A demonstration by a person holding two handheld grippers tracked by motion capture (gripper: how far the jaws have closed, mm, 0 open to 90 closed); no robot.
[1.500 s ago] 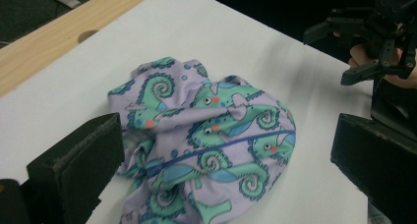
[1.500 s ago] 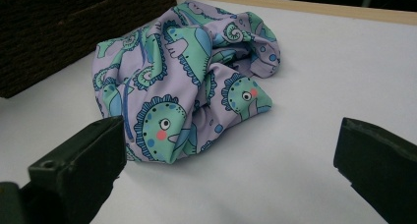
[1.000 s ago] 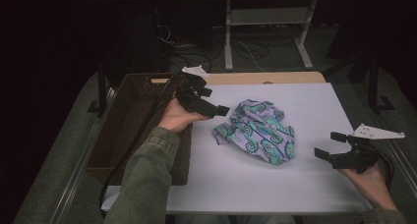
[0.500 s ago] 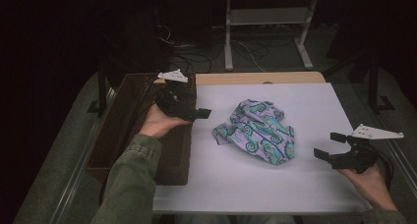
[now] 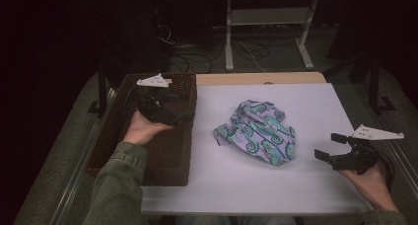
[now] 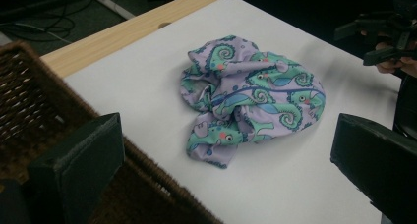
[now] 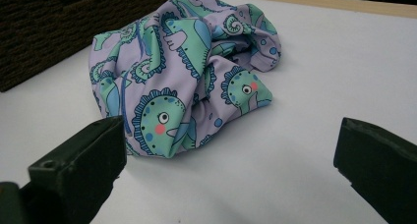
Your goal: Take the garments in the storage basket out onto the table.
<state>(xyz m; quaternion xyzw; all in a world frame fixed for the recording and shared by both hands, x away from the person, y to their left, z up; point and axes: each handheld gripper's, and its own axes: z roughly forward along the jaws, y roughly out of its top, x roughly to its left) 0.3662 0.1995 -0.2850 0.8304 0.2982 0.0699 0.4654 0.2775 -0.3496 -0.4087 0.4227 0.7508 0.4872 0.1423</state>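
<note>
Left hand-held gripper (image 6: 226,160): jaws wide apart, nothing between them. Beyond them a crumpled lilac cloth (image 6: 251,98) with green chameleon print lies on the white table (image 6: 147,86). A brown wicker basket (image 6: 29,91) sits at the table's left edge. The other hand-held gripper (image 6: 381,35) shows at upper right, apart from the cloth.

table (image 5: 305,101) bare around cloth (image 5: 257,138) — open | basket (image 5: 183,136) wall blocks left

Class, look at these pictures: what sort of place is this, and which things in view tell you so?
Probably a lab or test workshop: a white-topped table in a dark room, loose cables on the floor, and a metal stand behind.
</note>
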